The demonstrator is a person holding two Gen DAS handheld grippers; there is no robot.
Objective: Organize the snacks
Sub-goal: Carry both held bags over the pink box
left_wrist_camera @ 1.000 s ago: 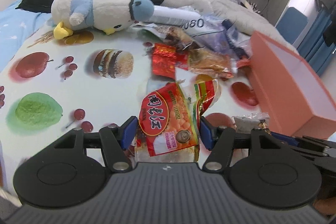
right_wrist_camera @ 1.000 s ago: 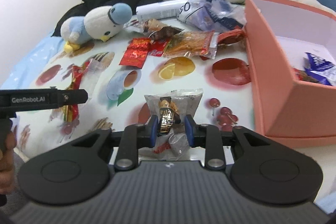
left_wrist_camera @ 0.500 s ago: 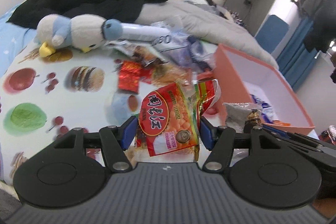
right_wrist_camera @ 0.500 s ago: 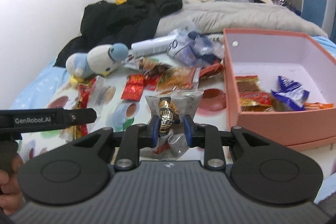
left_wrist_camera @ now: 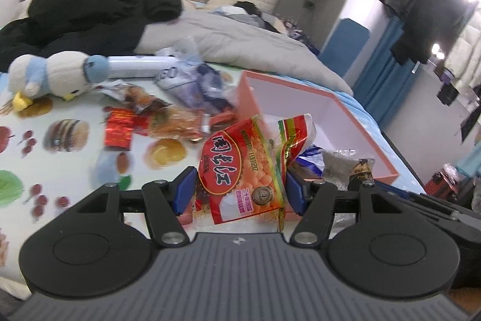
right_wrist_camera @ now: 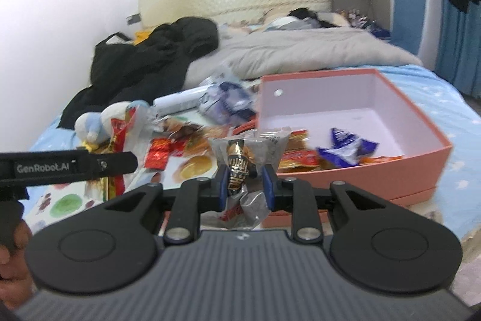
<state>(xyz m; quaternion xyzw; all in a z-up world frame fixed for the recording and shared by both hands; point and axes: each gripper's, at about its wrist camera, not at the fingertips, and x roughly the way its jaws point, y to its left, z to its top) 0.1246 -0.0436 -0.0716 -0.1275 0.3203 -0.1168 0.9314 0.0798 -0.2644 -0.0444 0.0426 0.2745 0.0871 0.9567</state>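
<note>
My left gripper (left_wrist_camera: 239,190) is shut on a red snack bag (left_wrist_camera: 240,170) with orange balls printed on it, held in the air near the front left corner of the pink box (left_wrist_camera: 339,122). My right gripper (right_wrist_camera: 244,184) is shut on a clear packet with a gold and black sweet (right_wrist_camera: 240,161), held in front of the pink box (right_wrist_camera: 399,173). The box holds several snacks, among them a blue wrapper (right_wrist_camera: 345,152). More snack packets (left_wrist_camera: 168,119) lie on the fruit-print cloth (left_wrist_camera: 72,158). The left gripper's arm (right_wrist_camera: 69,167) shows in the right wrist view.
A plush penguin (left_wrist_camera: 57,74) lies at the cloth's far left. A white tube (left_wrist_camera: 138,71) and a bluish bag (left_wrist_camera: 198,86) lie behind the snacks. A black jacket (left_wrist_camera: 90,11) and grey duvet (left_wrist_camera: 240,44) cover the bed beyond.
Both grippers have risen from the cloth with their packets and moved right toward the pink box, whose inside now shows more fully.
</note>
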